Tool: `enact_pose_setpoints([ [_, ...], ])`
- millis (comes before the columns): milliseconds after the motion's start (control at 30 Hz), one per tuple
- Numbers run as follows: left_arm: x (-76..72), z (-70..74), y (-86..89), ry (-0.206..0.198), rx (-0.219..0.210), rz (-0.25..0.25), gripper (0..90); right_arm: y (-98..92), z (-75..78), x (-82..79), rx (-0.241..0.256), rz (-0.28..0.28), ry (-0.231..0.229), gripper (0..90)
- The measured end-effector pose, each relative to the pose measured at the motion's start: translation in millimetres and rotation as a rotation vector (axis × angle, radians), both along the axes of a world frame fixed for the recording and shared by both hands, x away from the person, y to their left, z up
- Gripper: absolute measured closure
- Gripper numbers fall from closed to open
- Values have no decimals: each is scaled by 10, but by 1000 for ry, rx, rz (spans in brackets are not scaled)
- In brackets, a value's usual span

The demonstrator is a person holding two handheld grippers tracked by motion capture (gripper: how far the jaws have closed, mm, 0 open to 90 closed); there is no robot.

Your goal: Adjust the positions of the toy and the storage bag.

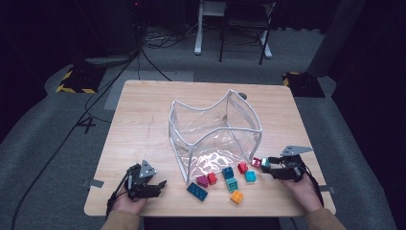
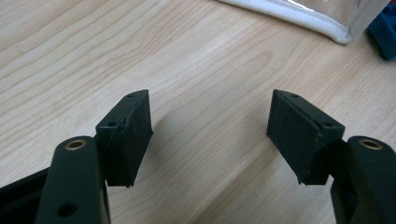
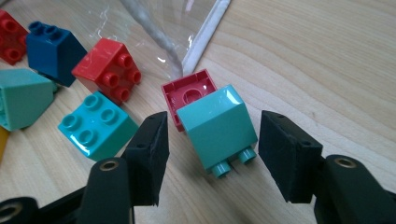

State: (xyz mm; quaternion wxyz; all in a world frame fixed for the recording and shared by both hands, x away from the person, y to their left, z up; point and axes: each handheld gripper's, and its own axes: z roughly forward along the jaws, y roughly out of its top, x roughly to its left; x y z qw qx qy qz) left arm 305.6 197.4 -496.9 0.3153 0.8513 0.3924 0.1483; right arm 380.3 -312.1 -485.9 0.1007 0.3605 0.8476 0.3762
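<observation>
Teal brick [image 3: 217,128] lies studs-down between the right tool [image 3: 212,154] jaws — untouched.

Teal brick [image 3: 217,128], crimson brick [image 3: 187,93]

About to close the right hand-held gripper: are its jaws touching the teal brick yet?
Apart. The right gripper view shows the right hand-held gripper open around the teal brick, with bare table visible between each jaw and the brick's sides.
</observation>
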Motion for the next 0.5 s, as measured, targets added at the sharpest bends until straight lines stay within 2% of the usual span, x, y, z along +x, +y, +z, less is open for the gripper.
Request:
enact_pose_setpoints([
  [100, 16, -39, 83, -5, -36, 6, 283, 29, -34, 20, -17, 3, 0, 447],
  [200, 38, -75, 194, -29, -58, -2, 248, 49, -59, 32, -32, 9, 0, 463],
  [367, 61, -76, 367, -26, -59, 31, 242, 46, -57, 32, -48, 5, -15, 525],
  [500, 65, -78, 412, -30, -61, 42, 242, 44, -23, 7, -52, 7, -35, 560],
])
